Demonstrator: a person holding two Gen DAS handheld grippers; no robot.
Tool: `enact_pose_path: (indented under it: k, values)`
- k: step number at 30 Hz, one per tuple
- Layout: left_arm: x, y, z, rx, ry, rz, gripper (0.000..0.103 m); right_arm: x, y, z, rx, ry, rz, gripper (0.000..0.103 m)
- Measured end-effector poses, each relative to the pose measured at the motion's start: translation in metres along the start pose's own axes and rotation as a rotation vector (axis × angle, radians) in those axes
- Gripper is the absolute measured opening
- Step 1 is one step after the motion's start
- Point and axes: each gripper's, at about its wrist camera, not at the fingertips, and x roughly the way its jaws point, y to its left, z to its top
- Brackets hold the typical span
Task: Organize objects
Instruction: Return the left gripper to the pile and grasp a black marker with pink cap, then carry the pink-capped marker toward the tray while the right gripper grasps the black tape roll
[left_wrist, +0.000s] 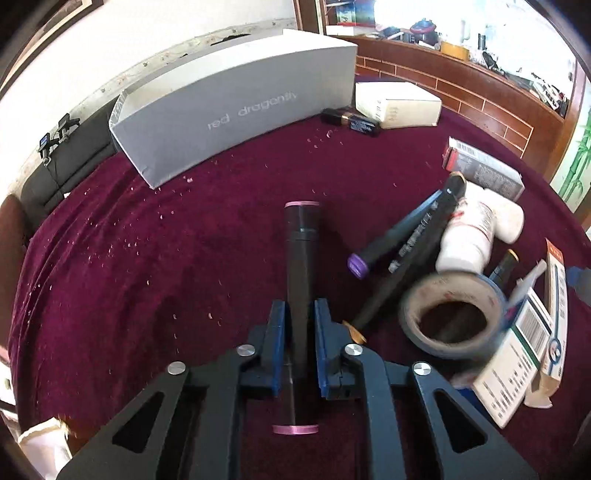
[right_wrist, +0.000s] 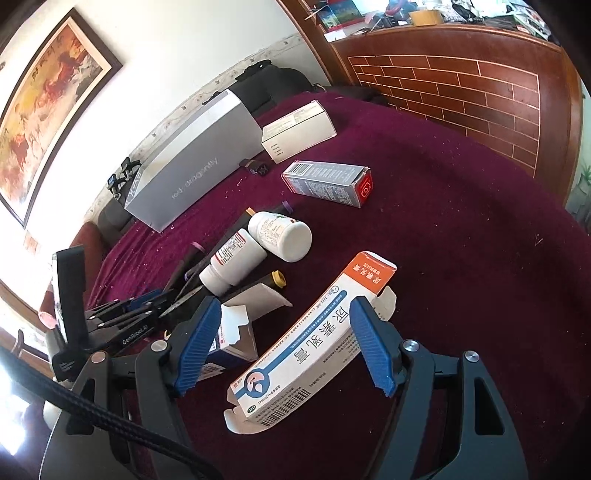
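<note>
My left gripper (left_wrist: 300, 325) is shut on a black marker (left_wrist: 300, 258) with pink end rings, gripped near its middle and pointing away over the maroon cloth (left_wrist: 147, 258). To its right lie more markers (left_wrist: 406, 240), a white pill bottle (left_wrist: 476, 236) and a tape roll (left_wrist: 454, 317). My right gripper (right_wrist: 286, 345) stands open, low over a white, blue and orange medicine carton (right_wrist: 306, 339) that lies slanted between its fingers. The left pad is well clear of the carton. The left gripper (right_wrist: 168, 301) also shows at the left of the right wrist view.
A long grey shoebox (left_wrist: 229, 110) stands at the back by the wall, with a white box (left_wrist: 399, 103) beside it. Two white bottles (right_wrist: 280, 232), a dark carton (right_wrist: 325, 182) and opened cartons (right_wrist: 236, 332) crowd the cloth. A brick-pattern wooden counter (right_wrist: 480, 96) borders the far right.
</note>
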Motion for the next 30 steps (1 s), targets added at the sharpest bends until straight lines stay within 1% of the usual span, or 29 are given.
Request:
enact_pose_path:
  k: [4, 6, 7, 9, 11, 13, 16, 18, 19, 20, 22, 24, 27, 29, 30]
  values:
    - [-0.013, -0.003, -0.017, -0.024, 0.029, -0.032, 0.011, 0.001, -0.001, -0.001, 0.000, 0.009, -0.003, 0.073]
    - [-0.022, 0.004, -0.030, -0.067, 0.051, -0.071, 0.011, 0.001, -0.003, -0.001, 0.004, 0.011, -0.009, 0.073]
    - [-0.027, 0.006, -0.037, -0.081, 0.058, -0.069, 0.011, 0.002, -0.003, -0.001, 0.007, 0.014, -0.008, 0.073]
    - [-0.033, 0.006, -0.046, -0.096, 0.067, -0.052, 0.011, 0.004, -0.004, -0.002, 0.013, 0.026, -0.003, 0.074]
    - [-0.033, 0.003, -0.046, -0.092, 0.053, -0.033, 0.011, 0.008, -0.005, -0.002, 0.017, 0.047, -0.005, 0.074]
    - [-0.029, -0.001, -0.042, -0.091, 0.038, -0.008, 0.016, 0.010, -0.005, -0.003, 0.016, 0.056, -0.017, 0.074]
    - [-0.024, -0.012, -0.036, -0.060, 0.004, 0.043, 0.021, 0.007, -0.004, -0.004, 0.004, 0.035, -0.038, 0.074]
    - [-0.022, -0.014, -0.034, -0.055, -0.005, 0.065, 0.021, 0.007, -0.002, -0.004, -0.011, 0.030, -0.055, 0.074]
    - [-0.023, -0.013, -0.035, -0.060, 0.007, 0.064, 0.017, 0.007, 0.000, -0.005, -0.019, 0.031, -0.062, 0.074]
    - [-0.026, -0.009, -0.036, -0.085, 0.022, 0.036, 0.012, 0.008, 0.000, -0.006, -0.025, 0.031, -0.069, 0.074]
    - [-0.035, -0.002, -0.042, -0.128, 0.022, -0.008, 0.011, 0.008, 0.002, -0.006, -0.036, 0.029, -0.078, 0.074]
    - [-0.053, 0.003, -0.051, -0.158, 0.001, -0.027, 0.011, 0.007, 0.004, -0.006, -0.046, 0.021, -0.082, 0.074]
    - [-0.084, 0.012, -0.071, -0.218, -0.039, -0.081, 0.011, -0.005, 0.016, -0.007, -0.086, -0.023, -0.102, 0.074]
    - [-0.110, 0.016, -0.085, -0.247, -0.080, -0.109, 0.011, -0.013, 0.025, -0.005, -0.102, -0.010, -0.060, 0.074]
    - [-0.120, 0.018, -0.091, -0.264, -0.091, -0.126, 0.011, -0.017, 0.039, 0.000, -0.143, 0.018, -0.023, 0.074]
